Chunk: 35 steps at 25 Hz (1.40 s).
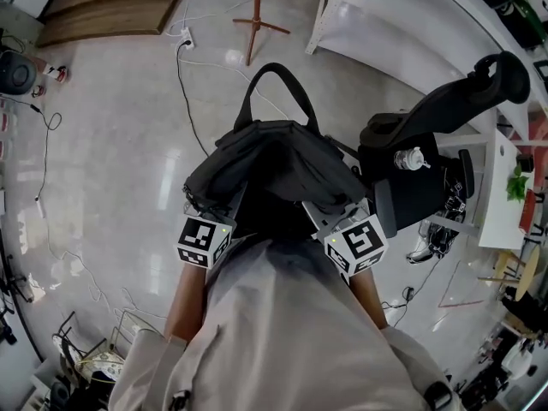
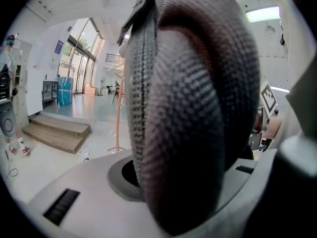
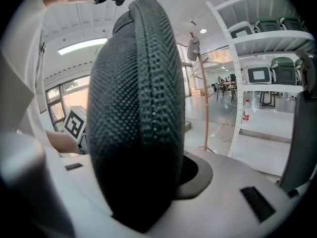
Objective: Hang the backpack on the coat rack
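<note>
Out in front of the person's chest, the backpack [image 1: 274, 157] hung in mid-air, off the floor, carried between both grippers. Left gripper [image 1: 208, 234] had its jaws partway apart and clamped on a thick fold of the bag's woven fabric beside a zipper [image 2: 143, 83]. Right gripper [image 1: 351, 238] did the same, jaws about a third open and pinched on another fat roll of fabric. Top handle [image 1: 274, 80] stood up as a free loop on the far side, pointing toward the coat rack [image 1: 254, 15], which was well apart across bare floor.

Step judged: carrying the bag to the rack, hanging not yet done.

Risks, judged:
- Both grips were on bunched cloth, not on a strap, so a fold could slide out of the pads and the bag would sag or drop.
- Nothing held the handle, so it could flop and miss a peg.
- A cable [image 1: 184, 84] crossed the floor near the rack's feet: trip or snag risk.
- The office chair [image 1: 445, 118] sat close on the right and could catch the bag.
- The rack looked thin with small feet, so a hard push could tip it.
</note>
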Each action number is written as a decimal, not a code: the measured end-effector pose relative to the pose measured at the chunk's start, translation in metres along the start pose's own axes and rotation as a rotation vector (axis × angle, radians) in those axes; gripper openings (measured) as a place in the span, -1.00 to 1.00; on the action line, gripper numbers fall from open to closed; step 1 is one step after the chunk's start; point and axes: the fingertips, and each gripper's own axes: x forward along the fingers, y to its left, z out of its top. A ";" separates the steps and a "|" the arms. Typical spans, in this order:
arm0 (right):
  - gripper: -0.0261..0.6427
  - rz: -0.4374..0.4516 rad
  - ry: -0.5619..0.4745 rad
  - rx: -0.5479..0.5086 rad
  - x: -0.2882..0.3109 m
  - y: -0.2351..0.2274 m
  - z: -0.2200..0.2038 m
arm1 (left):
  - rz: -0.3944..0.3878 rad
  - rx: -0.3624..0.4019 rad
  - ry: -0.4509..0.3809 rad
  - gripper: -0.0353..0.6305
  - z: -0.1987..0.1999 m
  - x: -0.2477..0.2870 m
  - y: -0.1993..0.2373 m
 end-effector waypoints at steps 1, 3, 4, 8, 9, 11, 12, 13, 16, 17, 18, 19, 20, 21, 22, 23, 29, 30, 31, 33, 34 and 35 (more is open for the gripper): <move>-0.49 0.001 0.003 0.001 0.009 -0.001 0.005 | -0.001 -0.003 0.004 -0.49 0.003 0.002 0.009; -0.49 0.004 0.009 -0.002 0.028 -0.003 0.015 | -0.003 -0.006 0.006 -0.49 0.008 0.005 0.029; -0.49 0.005 0.012 -0.004 0.038 -0.003 0.020 | -0.005 -0.004 0.005 -0.49 0.011 0.006 0.039; -0.49 0.003 0.012 -0.008 0.075 -0.001 0.042 | -0.013 0.019 0.008 -0.49 0.024 0.007 0.079; -0.49 0.001 0.011 -0.010 0.084 0.000 0.048 | -0.016 0.022 0.007 -0.49 0.028 0.007 0.088; -0.49 -0.004 0.010 -0.015 0.100 0.002 0.059 | -0.019 0.025 0.003 -0.49 0.034 0.007 0.107; -0.49 -0.008 0.009 -0.019 0.108 0.003 0.064 | -0.021 0.027 -0.002 -0.49 0.037 0.008 0.115; -0.48 -0.013 0.008 -0.022 0.115 0.004 0.068 | -0.023 0.030 -0.006 -0.49 0.040 0.008 0.124; -0.48 -0.027 0.010 -0.033 0.133 0.007 0.079 | -0.033 0.037 -0.017 -0.49 0.047 0.009 0.146; -0.48 -0.032 0.009 -0.037 0.138 0.008 0.083 | -0.037 0.040 -0.022 -0.49 0.050 0.009 0.152; -0.48 -0.035 0.005 -0.042 0.142 0.008 0.088 | -0.040 0.046 -0.029 -0.49 0.053 0.009 0.158; -0.48 -0.038 -0.001 -0.048 0.145 0.008 0.093 | -0.041 0.054 -0.040 -0.49 0.058 0.009 0.162; -0.48 -0.041 -0.009 -0.056 0.148 0.008 0.099 | -0.041 0.065 -0.053 -0.49 0.064 0.010 0.166; -0.48 -0.044 -0.018 -0.064 0.150 0.007 0.105 | -0.040 0.079 -0.068 -0.49 0.071 0.009 0.170; -0.48 -0.046 -0.027 -0.071 0.151 0.008 0.112 | -0.039 0.093 -0.082 -0.49 0.078 0.009 0.174; -0.48 -0.047 -0.036 -0.076 0.152 0.008 0.118 | -0.037 0.109 -0.095 -0.49 0.085 0.009 0.177; -0.47 -0.074 -0.072 -0.062 0.161 -0.004 0.139 | -0.043 0.180 -0.118 -0.49 0.115 0.019 0.191; -0.47 -0.078 -0.076 -0.063 0.163 -0.007 0.142 | -0.044 0.183 -0.120 -0.49 0.118 0.022 0.193; -0.47 -0.081 -0.079 -0.065 0.165 -0.010 0.144 | -0.044 0.186 -0.122 -0.49 0.120 0.026 0.195; -0.47 -0.081 -0.084 -0.067 0.170 -0.018 0.147 | -0.042 0.188 -0.123 -0.49 0.124 0.034 0.199; -0.47 -0.081 -0.086 -0.062 0.172 -0.023 0.147 | -0.041 0.190 -0.120 -0.49 0.126 0.039 0.201; -0.47 -0.080 -0.088 -0.053 0.175 -0.028 0.148 | -0.039 0.194 -0.118 -0.49 0.127 0.044 0.204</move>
